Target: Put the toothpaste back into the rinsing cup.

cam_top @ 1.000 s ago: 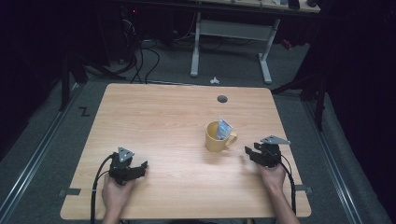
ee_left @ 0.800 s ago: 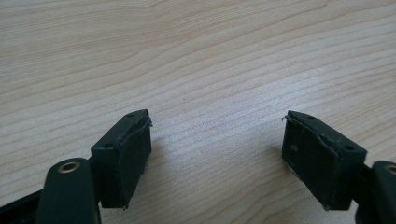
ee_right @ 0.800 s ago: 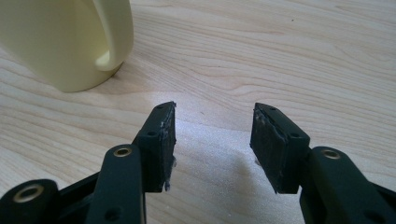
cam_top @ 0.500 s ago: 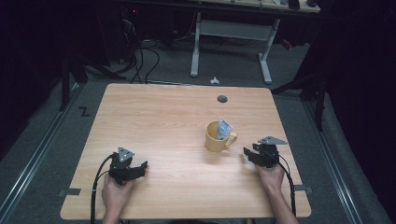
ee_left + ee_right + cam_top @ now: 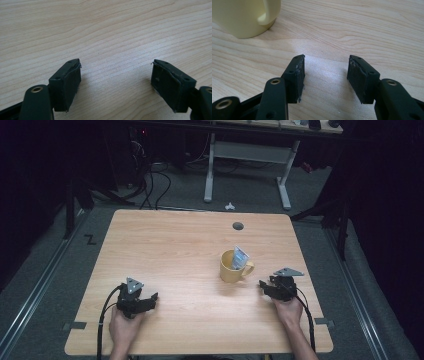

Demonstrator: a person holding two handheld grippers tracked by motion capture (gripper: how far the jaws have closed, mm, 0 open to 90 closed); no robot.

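Note:
A pale yellow mug stands on the wooden table, right of the middle, with a light blue packet sticking out of it and its handle turned toward my right gripper. That gripper rests low on the table just right of the mug, pointing at it. Its jaws have just been opening, and nothing lies between them. In the right gripper view the mug sits ahead and to the left of the right gripper. My left gripper lies at the front left, open over bare wood.
A round cable hole sits near the table's far edge. Beyond the table stands a white desk frame on grey carpet, with cables on the floor at the back left. Dark surroundings flank both sides.
The right hand has edged slightly toward the front of the table. The left hand, the mug and the packet have not moved.

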